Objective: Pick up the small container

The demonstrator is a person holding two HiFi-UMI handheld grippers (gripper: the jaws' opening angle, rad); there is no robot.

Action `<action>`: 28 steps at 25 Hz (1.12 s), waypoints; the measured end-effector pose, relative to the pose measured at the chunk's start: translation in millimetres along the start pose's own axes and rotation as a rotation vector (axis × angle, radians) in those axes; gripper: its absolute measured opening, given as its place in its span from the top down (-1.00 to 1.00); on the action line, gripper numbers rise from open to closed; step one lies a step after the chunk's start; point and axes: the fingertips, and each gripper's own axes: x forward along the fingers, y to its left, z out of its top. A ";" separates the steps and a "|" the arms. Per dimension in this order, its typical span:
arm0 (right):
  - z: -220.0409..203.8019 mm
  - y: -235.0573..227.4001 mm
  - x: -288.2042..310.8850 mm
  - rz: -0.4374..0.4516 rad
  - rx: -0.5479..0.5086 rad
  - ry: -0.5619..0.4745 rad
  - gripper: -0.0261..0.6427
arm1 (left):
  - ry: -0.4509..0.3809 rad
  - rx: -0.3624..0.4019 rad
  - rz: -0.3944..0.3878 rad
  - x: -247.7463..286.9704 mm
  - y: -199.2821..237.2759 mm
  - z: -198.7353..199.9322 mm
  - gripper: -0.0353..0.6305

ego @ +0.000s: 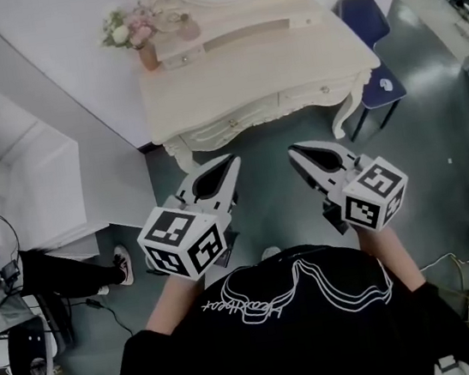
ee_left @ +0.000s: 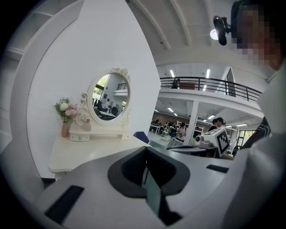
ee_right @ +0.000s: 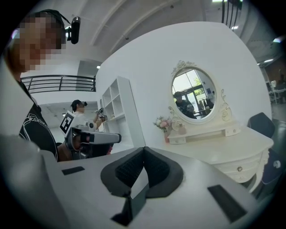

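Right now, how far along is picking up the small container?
Nothing is done yet: the small container sits on the raised shelf of the dressing table, near the flower vase. The left gripper and right gripper are shut, empty, short of the table. Still to do: reach, open, grasp, lift.

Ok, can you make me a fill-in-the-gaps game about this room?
1. The mirror is ___ in shape.
2. The chair by the table is ___.
3. The fingers of the left gripper and right gripper are ___, holding nothing.
4. The flowers stand in a ___.
Missing words: oval, blue, shut, vase.
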 end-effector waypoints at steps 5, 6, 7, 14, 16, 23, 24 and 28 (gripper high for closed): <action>9.9 7.8 24.9 0.010 -0.030 -0.009 0.92 | -0.025 0.013 0.013 -12.2 20.6 9.9 0.88; 11.9 10.2 27.9 0.014 -0.034 -0.011 0.92 | -0.030 0.013 0.019 -15.4 23.3 11.2 0.88; 13.7 12.7 29.8 0.019 -0.039 -0.012 0.92 | -0.032 0.011 0.025 -18.3 25.3 11.8 0.88; 23.9 -0.1 55.4 0.045 -0.044 -0.009 0.92 | -0.036 -0.008 0.046 -8.6 50.6 18.2 0.88; 26.1 -7.8 64.8 0.055 -0.043 -0.010 0.92 | -0.036 -0.004 0.054 -2.1 58.9 19.7 0.89; 33.1 -59.6 114.3 0.092 -0.030 -0.004 0.92 | -0.025 -0.023 0.087 44.3 109.9 25.8 0.88; 35.3 -70.9 122.0 0.093 -0.025 -0.002 0.92 | -0.019 -0.027 0.092 54.6 118.9 27.0 0.89; 44.2 -123.3 150.7 0.096 -0.013 0.015 0.92 | 0.011 -0.048 0.122 100.5 155.7 34.6 0.89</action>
